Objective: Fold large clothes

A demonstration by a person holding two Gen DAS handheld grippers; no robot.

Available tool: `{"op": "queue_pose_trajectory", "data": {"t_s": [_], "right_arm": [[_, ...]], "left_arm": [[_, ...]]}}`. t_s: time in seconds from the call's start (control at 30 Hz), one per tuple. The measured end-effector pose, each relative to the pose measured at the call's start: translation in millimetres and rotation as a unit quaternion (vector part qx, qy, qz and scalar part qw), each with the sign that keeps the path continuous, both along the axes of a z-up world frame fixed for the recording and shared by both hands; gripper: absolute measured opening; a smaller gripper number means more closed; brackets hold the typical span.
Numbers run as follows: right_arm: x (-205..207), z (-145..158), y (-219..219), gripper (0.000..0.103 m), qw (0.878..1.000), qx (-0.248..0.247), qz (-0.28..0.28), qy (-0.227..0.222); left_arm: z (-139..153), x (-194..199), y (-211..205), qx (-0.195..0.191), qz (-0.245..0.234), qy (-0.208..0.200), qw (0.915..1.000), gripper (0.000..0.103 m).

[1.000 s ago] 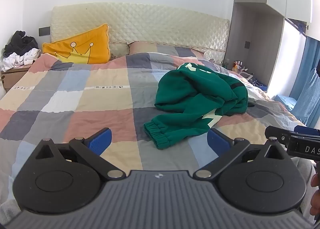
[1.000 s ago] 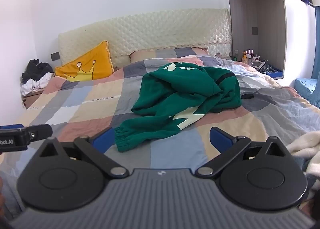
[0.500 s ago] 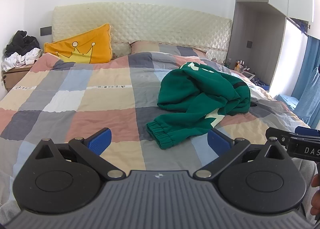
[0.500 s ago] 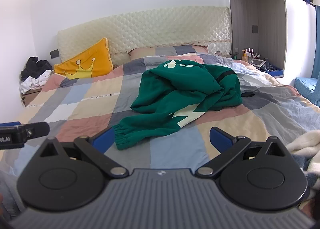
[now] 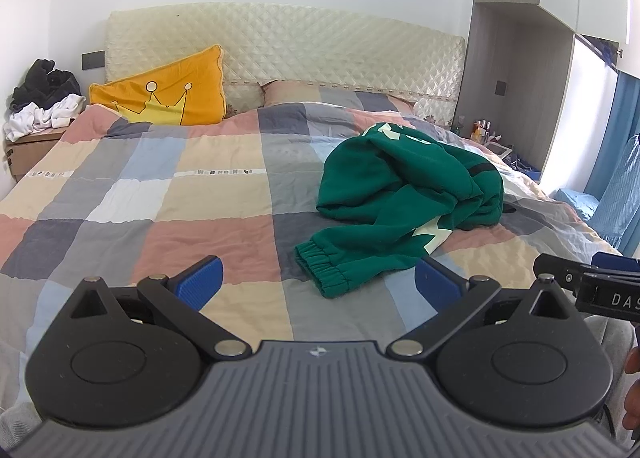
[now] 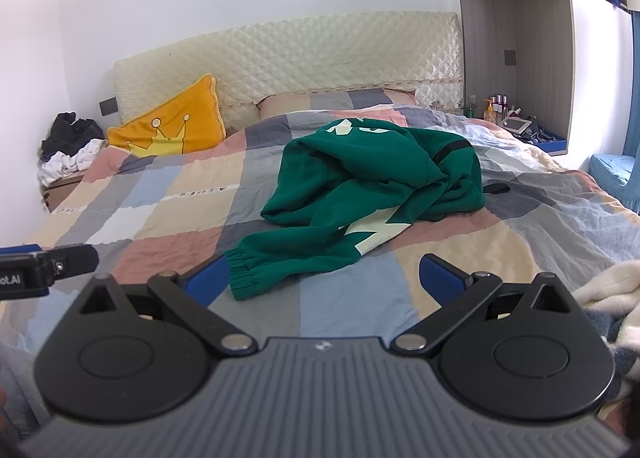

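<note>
Sweatshirt of crumpled green fleece with pale lettering (image 5: 404, 198) lies bunched on the checked patchwork quilt (image 5: 168, 194), one cuffed sleeve trailing forward. Left gripper (image 5: 318, 282) and right gripper (image 6: 324, 278) hover near that cuff, both spread wide, gripping nothing.

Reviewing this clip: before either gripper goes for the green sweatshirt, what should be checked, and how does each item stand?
1. left gripper open, holding nothing: ok.
2. right gripper open, holding nothing: ok.
3. green sweatshirt spread flat for folding: not ok, it lies bunched.
4. A graspable edge exposed: ok, the ribbed cuff points toward the grippers.
5. Small black object beside the sweatshirt is out of the way: cannot tell.
</note>
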State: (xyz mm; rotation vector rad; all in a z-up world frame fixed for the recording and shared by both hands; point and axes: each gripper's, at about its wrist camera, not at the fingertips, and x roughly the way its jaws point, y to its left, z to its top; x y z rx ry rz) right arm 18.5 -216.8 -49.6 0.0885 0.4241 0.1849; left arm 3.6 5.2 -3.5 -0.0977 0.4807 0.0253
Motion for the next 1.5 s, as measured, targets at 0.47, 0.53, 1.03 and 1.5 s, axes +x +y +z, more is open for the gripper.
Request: {"op": "queue_pose_trajectory", "data": {"t_s": [0.47, 0.53, 1.03, 1.5], "right_arm": [[1, -1, -2, 0.103, 1.0, 0.003, -0.004, 0.003], [-1, 0, 0, 0.103, 1.0, 0.002, -0.004, 0.002], [16, -8, -10, 0.103, 1.0, 0.009, -0.014, 0.011], [18, -16, -7, 0.103, 1.0, 0.004, -0.004, 0.014]], "left_arm": [[-2, 0, 5, 0.0, 0.001, 0.0, 1.0, 0.103], [-2, 0, 5, 0.001, 0.001, 0.001, 1.0, 0.103], [-20, 8, 28, 0.001, 0.0, 0.008, 1.0, 0.103], [-22, 14, 12, 0.011, 0.002, 0.013, 0.9999, 0.103]]}}
